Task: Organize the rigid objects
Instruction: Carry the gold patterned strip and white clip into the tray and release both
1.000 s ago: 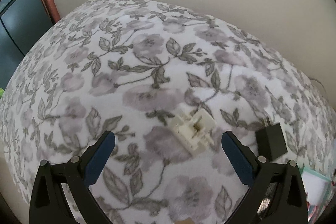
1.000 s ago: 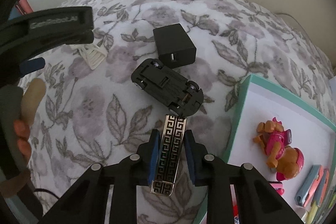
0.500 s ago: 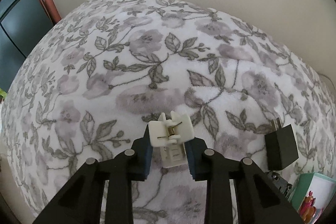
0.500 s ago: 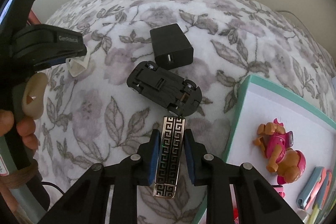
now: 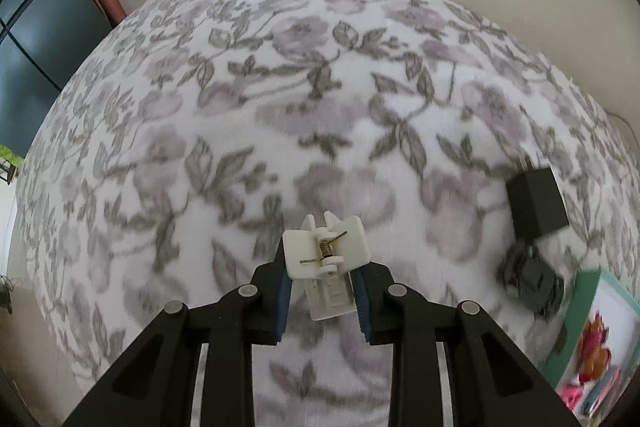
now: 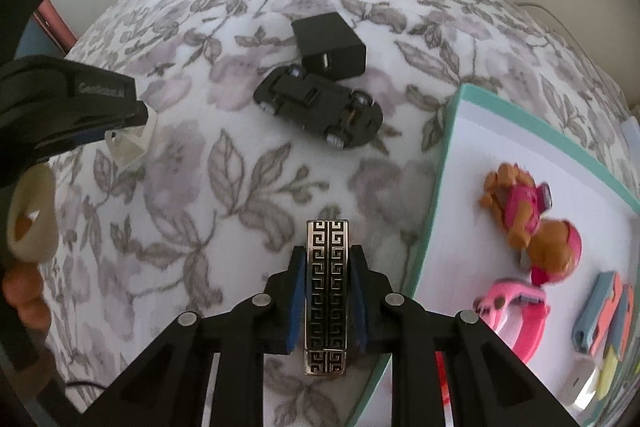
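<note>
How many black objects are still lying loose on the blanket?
2: the charger near the far edge, and the upside-down toy car touching it on the near side. More could be hidden outside the frames.

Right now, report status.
Left gripper shut on white clip. Right gripper shut on patterned metal bar. Toy car, black charger still loose beside box.
</note>
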`<state>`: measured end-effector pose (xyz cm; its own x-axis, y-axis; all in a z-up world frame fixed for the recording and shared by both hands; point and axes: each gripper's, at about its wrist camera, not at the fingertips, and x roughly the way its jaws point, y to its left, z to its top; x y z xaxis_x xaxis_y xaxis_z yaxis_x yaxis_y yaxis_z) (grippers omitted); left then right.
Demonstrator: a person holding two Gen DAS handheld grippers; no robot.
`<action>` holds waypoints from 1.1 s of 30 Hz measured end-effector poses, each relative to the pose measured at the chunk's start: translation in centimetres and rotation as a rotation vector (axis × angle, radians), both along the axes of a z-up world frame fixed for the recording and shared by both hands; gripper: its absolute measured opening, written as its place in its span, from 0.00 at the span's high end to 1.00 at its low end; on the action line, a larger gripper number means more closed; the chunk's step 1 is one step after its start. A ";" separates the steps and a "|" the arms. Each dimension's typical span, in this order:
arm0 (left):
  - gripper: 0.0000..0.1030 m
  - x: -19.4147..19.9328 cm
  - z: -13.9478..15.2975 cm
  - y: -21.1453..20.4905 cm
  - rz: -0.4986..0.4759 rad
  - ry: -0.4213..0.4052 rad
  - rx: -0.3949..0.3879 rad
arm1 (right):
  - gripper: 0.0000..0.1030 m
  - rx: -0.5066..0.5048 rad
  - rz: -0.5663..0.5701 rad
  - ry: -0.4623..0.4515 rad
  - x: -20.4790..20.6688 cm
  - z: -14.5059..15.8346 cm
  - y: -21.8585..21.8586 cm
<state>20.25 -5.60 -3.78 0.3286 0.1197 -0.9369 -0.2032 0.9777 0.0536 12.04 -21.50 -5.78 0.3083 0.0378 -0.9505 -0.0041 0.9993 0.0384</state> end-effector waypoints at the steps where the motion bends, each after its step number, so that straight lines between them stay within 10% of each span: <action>1: 0.72 -0.6 0.1 -0.1 0.000 0.005 -0.003 | 0.79 0.004 -0.005 0.002 -0.3 0.0 0.0; 19: 0.72 -7.2 6.5 -1.4 0.005 -0.123 -0.045 | 0.79 0.233 -0.163 -0.093 -6.5 6.3 -5.0; 33: 0.72 -10.3 10.3 -7.5 -0.097 -0.220 -0.071 | 0.79 0.172 -0.393 -0.279 -9.5 11.8 -12.1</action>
